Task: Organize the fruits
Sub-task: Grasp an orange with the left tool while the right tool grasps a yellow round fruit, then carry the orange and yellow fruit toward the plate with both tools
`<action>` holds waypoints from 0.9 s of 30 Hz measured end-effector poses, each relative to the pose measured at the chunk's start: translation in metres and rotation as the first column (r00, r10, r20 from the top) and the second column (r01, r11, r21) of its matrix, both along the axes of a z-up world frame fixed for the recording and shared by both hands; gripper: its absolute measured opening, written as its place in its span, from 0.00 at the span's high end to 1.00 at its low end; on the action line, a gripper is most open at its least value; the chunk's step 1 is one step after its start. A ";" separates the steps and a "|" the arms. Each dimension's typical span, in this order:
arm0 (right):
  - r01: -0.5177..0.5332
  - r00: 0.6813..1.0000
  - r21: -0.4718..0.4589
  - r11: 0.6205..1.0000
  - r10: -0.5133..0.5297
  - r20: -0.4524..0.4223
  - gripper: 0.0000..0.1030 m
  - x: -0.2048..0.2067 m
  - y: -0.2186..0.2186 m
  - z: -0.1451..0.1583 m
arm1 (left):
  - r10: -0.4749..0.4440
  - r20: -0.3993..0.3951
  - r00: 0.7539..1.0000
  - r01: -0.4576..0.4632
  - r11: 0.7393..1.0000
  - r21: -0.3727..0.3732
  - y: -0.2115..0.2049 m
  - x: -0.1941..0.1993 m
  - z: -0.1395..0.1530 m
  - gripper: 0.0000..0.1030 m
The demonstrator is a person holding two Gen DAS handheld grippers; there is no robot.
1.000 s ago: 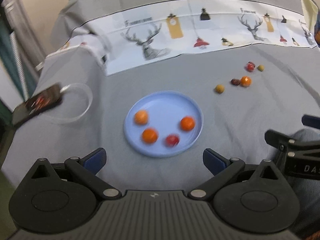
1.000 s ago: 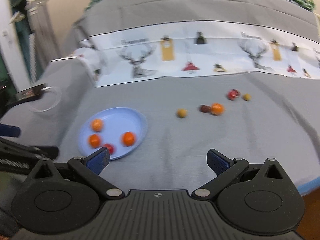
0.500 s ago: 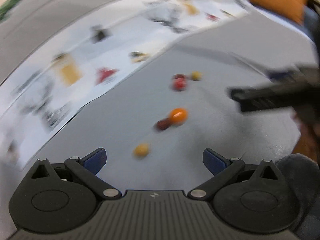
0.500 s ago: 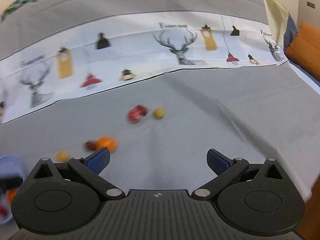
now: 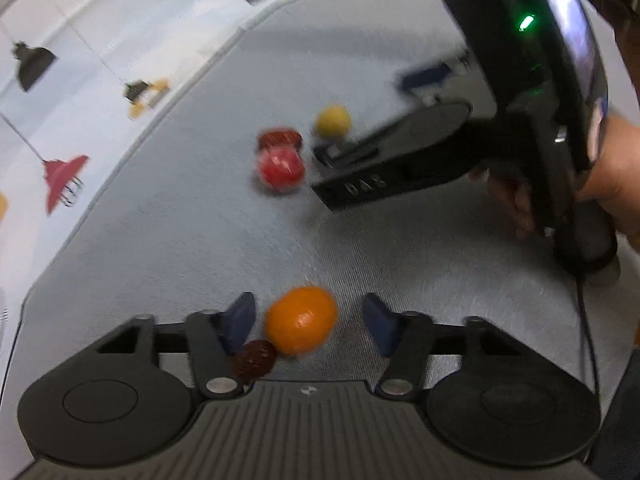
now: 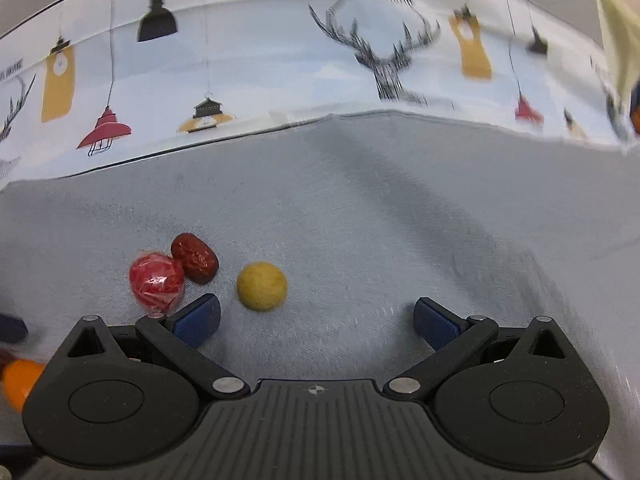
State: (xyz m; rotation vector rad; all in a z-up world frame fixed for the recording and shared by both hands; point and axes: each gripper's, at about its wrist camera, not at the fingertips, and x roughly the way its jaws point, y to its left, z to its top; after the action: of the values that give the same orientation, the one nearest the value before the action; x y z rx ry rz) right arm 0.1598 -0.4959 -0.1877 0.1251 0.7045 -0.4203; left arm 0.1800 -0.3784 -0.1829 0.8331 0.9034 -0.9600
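left tool (image 5: 308, 322) points steeply down at the grey cloth (image 5: 180, 240) w/ the orange fruit (image 5: 301, 320) sitting between its blue pads (image 5: 239, 320), nearer the left pad; jaws closing but pads not yet pressing, gap clear on the right side; a dark red date (image 5: 255, 360) lies just behind & touching the orange, close by the left finger, so it could get caught in the squeeze; orange's long axis runs roughly across the jaw gap, tilted a bit; right tool (image 6: 316, 320) jaws wide, closing slightly, nothing between them; yellow round fruit (image 6: 261, 286) lies just ahead, left of centre near its left pad (image 6: 198, 318), so it needs a small shift left & fwd; red wrapped fruit (image 6: 157, 283) & a 2nd date (image 6: 195, 257) touch each other further left, outside the jaws; left view shows the right tool's body & the hand (image 5: 612, 184) holding it beside yellow & red fruits, blurred; right view gives those 3 sharp, plus the orange only as a sliver at its left edge (image 6: 20, 384); no plate or bowl in either view, so where the fruit goes can't be told
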 end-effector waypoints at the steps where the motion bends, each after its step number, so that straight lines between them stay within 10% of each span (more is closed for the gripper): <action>1: -0.031 0.999 -0.007 0.999 0.031 0.022 0.20 -0.001 0.003 0.001 | -0.013 -0.005 1.000 0.013 1.000 -0.013 0.001 -0.001 0.000 0.61; 3: -0.098 0.994 -0.008 0.995 0.098 0.052 0.74 -0.001 0.009 0.003 | -0.031 0.001 1.000 0.031 0.999 -0.018 0.001 -0.005 0.004 0.61; 13: 0.149 0.981 0.059 0.987 -0.155 0.116 0.74 -0.071 0.010 0.058 | 0.115 -0.052 0.992 -0.124 0.963 -0.241 0.086 -0.045 0.095 0.61; 27: -0.087 0.961 0.164 0.983 0.040 0.273 0.73 -0.225 0.171 0.170 | 0.463 -0.055 0.885 -0.460 0.847 -0.265 0.286 -0.160 0.197 0.61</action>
State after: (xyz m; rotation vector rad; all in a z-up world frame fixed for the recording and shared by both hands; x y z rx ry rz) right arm -0.0651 -0.3245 -0.0176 0.3188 0.4744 -0.2721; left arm 0.0195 -0.0925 0.0145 0.3558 0.8846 -0.6315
